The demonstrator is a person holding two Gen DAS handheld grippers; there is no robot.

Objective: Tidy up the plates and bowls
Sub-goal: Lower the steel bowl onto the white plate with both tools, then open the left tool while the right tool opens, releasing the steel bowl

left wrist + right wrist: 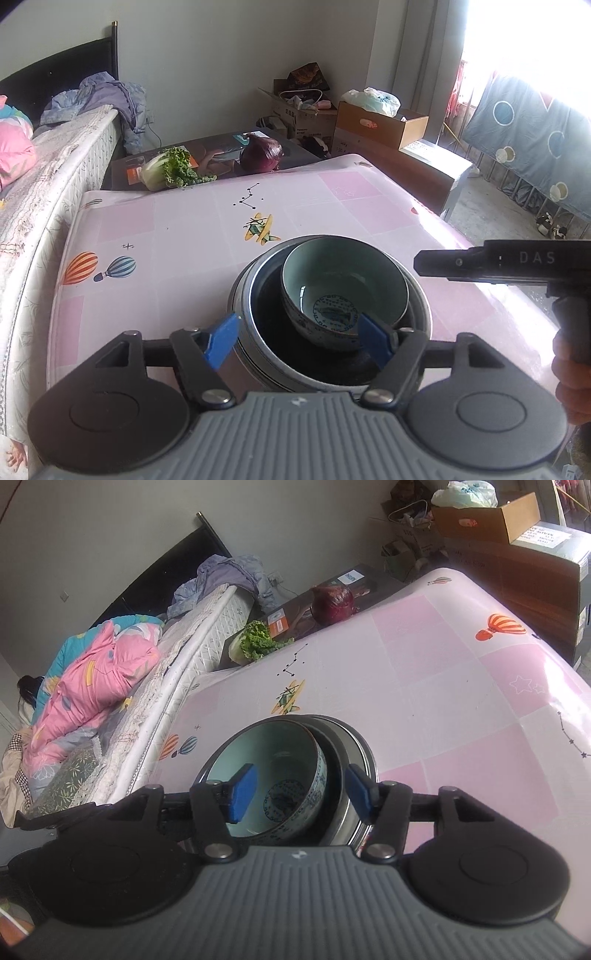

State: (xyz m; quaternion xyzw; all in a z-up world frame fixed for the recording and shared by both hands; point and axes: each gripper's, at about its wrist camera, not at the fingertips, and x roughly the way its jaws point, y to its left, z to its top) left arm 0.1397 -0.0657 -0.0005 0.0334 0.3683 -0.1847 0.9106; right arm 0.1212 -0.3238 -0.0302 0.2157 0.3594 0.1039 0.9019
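The bench (192, 221) wears a pink-checked cloth printed with balloons and a small plane; on it, toward its near edge, stands a metal bowl (243, 328); a pale ceramic bowl (343, 273) sits tilted inside, leaning on the rim.

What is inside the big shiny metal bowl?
A blue-patterned ceramic bowl sits tilted inside the metal bowl, leaning toward one side. The ceramic bowl looks empty. The metal bowl's floor beneath it is dark and partly covered, so anything under there can't be seen.
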